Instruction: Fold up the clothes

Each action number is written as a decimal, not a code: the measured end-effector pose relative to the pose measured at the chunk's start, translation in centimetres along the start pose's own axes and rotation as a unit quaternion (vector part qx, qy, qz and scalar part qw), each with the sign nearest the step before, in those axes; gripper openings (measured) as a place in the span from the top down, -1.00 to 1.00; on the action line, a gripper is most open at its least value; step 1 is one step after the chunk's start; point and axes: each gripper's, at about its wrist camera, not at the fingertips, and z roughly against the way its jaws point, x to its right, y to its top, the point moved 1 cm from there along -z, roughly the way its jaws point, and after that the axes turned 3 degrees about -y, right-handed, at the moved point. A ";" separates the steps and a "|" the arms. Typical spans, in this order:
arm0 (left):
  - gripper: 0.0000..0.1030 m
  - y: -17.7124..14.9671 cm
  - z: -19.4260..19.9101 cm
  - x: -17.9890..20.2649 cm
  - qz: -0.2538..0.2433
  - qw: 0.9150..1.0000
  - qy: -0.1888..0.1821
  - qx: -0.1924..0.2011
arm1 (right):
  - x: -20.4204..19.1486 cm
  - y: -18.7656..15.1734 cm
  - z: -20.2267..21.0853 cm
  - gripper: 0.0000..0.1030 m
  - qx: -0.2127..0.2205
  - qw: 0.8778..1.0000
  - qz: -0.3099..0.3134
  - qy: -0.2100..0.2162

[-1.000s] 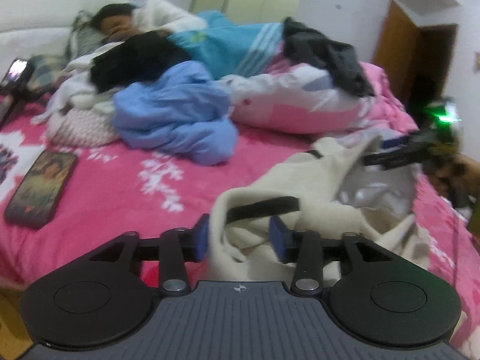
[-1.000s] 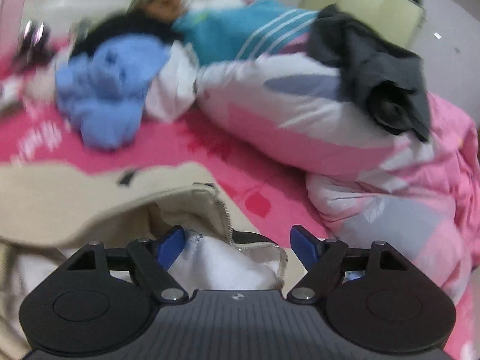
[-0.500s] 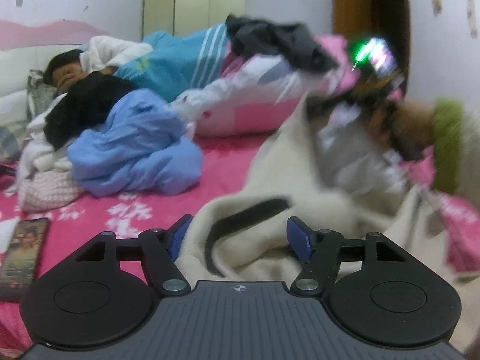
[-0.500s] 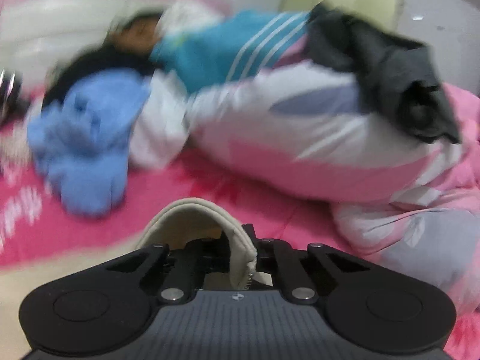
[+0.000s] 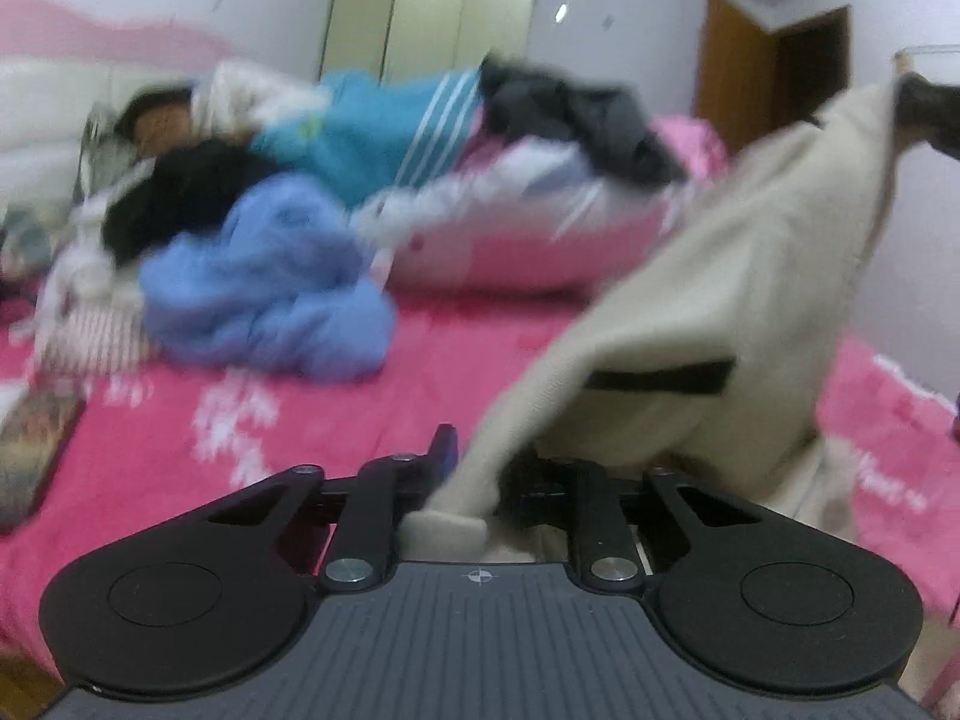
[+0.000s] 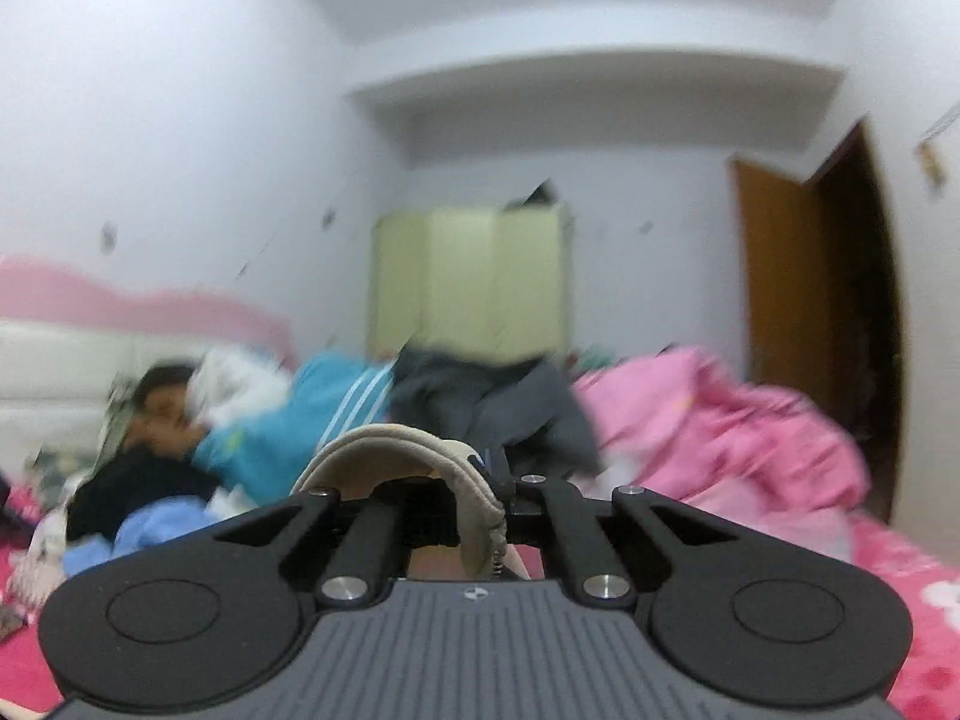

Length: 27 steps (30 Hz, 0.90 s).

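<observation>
Cream garment [image 5: 708, 300] lifted above the pink bed [image 5: 372, 408] — left gripper [image 5: 480, 474] closing on one hem, right gripper [image 6: 489, 495] clenched on another edge. Best spread taut and level before laying flat — no slack between the 2 grips.

The left wrist view sat low over the pink bed [image 5: 372, 396], close to it, looking across it toward the yellow-green wardrobe [image 5: 429, 24]. The right wrist view sat higher, facing level at that wardrobe [image 6: 471, 282] from farther back. Both took in the wardrobe, the brown door [image 5: 741, 66] to its right and the bed.
</observation>
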 end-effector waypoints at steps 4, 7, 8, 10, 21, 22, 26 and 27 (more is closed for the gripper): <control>0.81 4.2 1.7 2.6 -0.025 0.996 -0.019 0.080 | 3.1 3.7 5.8 0.89 0.064 0.997 -0.017 -0.045; 0.82 8.1 2.7 4.7 -0.045 0.989 -0.038 0.139 | 5.1 6.5 9.6 0.88 0.118 0.990 -0.023 -0.072; 0.82 9.3 2.9 5.3 -0.050 0.986 -0.044 0.155 | 5.7 7.4 10.7 0.88 0.134 0.988 -0.027 -0.077; 0.82 11.4 3.2 6.4 -0.061 0.979 -0.052 0.185 | 6.6 8.7 12.2 0.88 0.158 0.983 -0.030 -0.087; 0.83 19.2 3.6 8.9 -0.110 0.950 -0.062 0.285 | 10.1 13.1 13.6 0.88 0.235 0.966 -0.044 -0.093; 0.83 19.9 4.1 8.9 -0.109 0.947 -0.065 0.295 | 10.2 14.0 14.0 0.88 0.249 0.964 -0.042 -0.089; 0.83 22.5 4.9 8.8 -0.103 0.939 -0.071 0.321 | 10.4 16.9 14.3 0.89 0.305 0.949 -0.032 -0.072; 0.83 22.8 4.9 8.9 -0.104 0.938 -0.069 0.323 | 10.4 17.4 13.9 0.88 0.302 0.950 -0.030 -0.068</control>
